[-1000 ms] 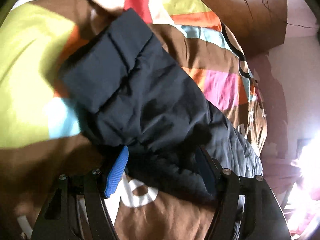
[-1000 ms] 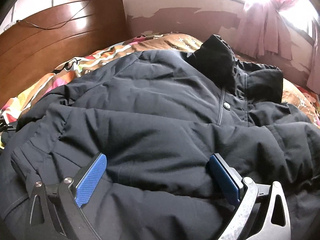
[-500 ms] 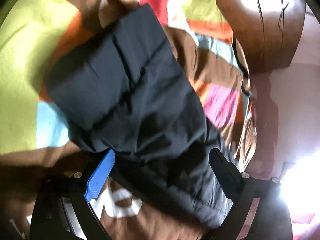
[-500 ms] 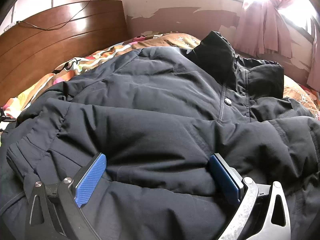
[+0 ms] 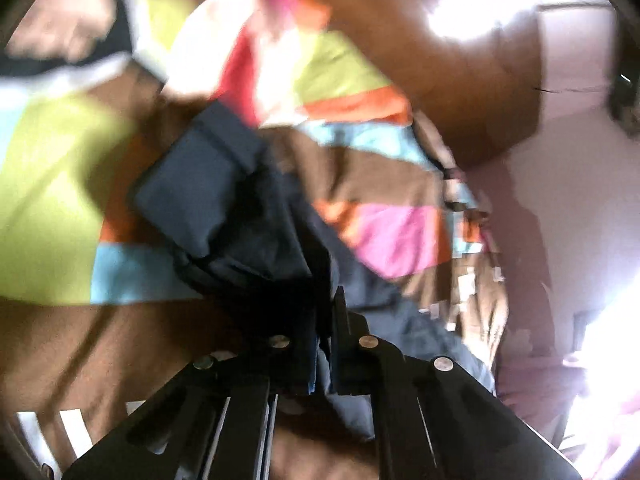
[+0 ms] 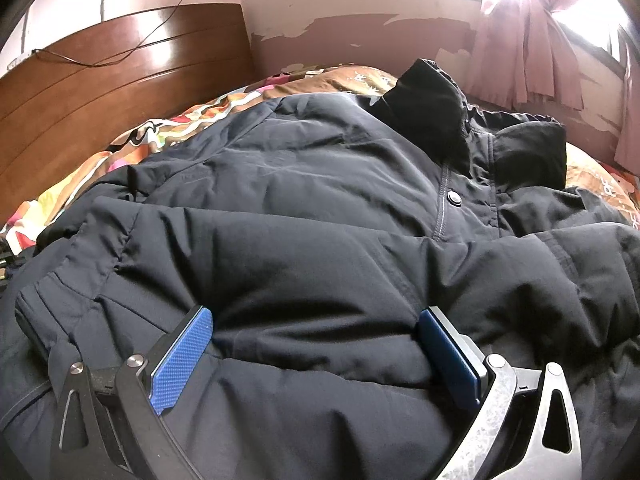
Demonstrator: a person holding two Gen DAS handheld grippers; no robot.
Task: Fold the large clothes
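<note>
The left gripper (image 5: pixel 320 344) is clamped on the dark padded jacket's sleeve (image 5: pixel 224 200) over the patchwork quilt (image 5: pixel 60 200). The right gripper (image 6: pixel 316 356) rests spread apart on the jacket (image 6: pixel 320 200) lying across the bed.

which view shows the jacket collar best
The right wrist view: the raised dark collar stands sharp above the snap button on the jacket front. The left wrist view is blurred and shows only a sleeve leading into the shut left hand-held gripper, no collar.
</note>
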